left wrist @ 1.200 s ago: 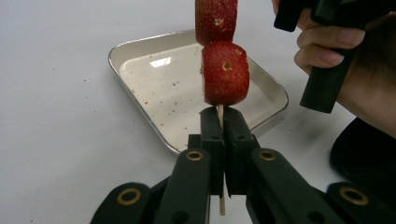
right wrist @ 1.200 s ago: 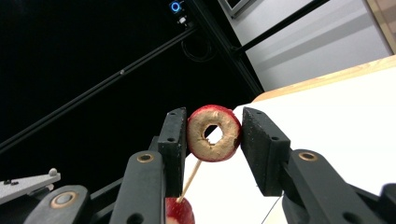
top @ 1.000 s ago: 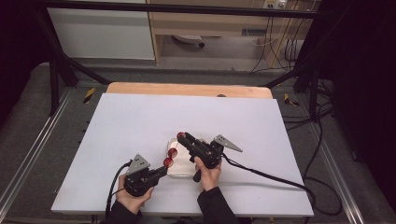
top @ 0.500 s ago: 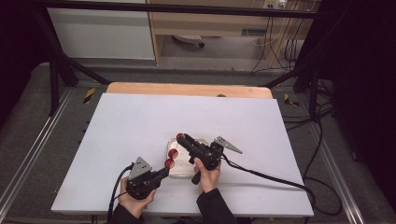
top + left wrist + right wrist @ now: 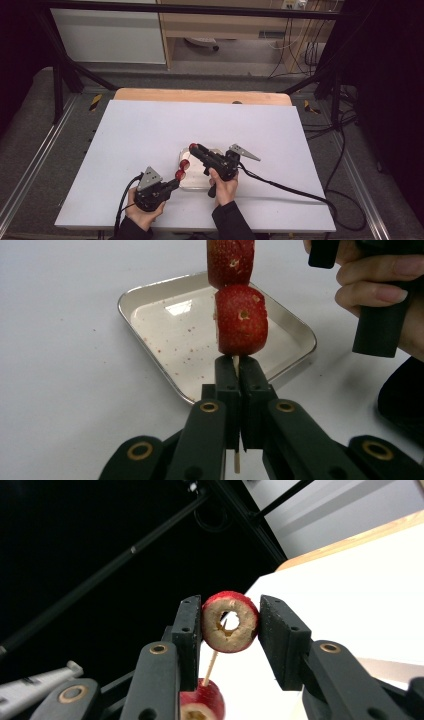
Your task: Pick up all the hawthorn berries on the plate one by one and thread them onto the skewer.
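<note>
My left gripper [image 5: 239, 365] is shut on the lower end of a thin wooden skewer [image 5: 236, 462], which rises from its jaws over a small steel tray [image 5: 131, 315]. Two red fruit slices [image 5: 241, 320] are threaded on the skewer. My right gripper [image 5: 230, 622] is shut on a third red slice [image 5: 215, 632] with a hollow core, and the skewer's tip shows inside the hole. In the high view the left gripper [image 5: 175, 180] and right gripper [image 5: 194, 148] meet over the tray [image 5: 197, 184] near the table's front.
The white table top [image 5: 150, 135] has a wooden strip [image 5: 200, 96] along its far edge. The right gripper's black cable [image 5: 290, 189] trails across the table to the right. Metal frame rails [image 5: 30, 170] run along both sides.
</note>
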{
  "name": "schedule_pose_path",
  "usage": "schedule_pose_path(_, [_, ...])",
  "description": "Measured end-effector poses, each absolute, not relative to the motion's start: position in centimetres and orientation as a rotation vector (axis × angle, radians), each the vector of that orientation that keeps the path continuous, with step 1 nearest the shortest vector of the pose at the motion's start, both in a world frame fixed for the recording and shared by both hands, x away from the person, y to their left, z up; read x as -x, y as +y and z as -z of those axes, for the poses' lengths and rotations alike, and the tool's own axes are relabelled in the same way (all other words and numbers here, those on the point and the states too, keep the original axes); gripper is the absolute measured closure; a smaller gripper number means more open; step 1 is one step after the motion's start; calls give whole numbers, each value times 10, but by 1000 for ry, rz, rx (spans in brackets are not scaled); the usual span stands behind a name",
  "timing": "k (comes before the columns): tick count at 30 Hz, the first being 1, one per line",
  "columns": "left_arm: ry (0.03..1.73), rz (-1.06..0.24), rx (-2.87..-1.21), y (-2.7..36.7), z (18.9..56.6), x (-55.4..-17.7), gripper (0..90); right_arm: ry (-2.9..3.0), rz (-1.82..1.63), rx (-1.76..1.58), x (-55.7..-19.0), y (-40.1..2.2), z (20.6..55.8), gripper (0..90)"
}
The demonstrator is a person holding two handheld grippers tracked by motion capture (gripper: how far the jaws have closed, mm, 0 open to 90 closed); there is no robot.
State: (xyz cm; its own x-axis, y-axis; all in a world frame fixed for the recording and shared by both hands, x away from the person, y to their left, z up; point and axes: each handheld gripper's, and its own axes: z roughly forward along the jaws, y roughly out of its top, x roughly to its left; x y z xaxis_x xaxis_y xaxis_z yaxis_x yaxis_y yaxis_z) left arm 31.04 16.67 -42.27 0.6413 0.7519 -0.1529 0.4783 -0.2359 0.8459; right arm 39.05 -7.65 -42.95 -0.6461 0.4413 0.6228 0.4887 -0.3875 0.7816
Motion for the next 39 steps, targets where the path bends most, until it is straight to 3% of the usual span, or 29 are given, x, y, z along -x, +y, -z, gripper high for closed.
schedule_pose_path(39, [960,-321,-1948,167,423,-316,886,-1885,2111,1232,-385,-76,432,633])
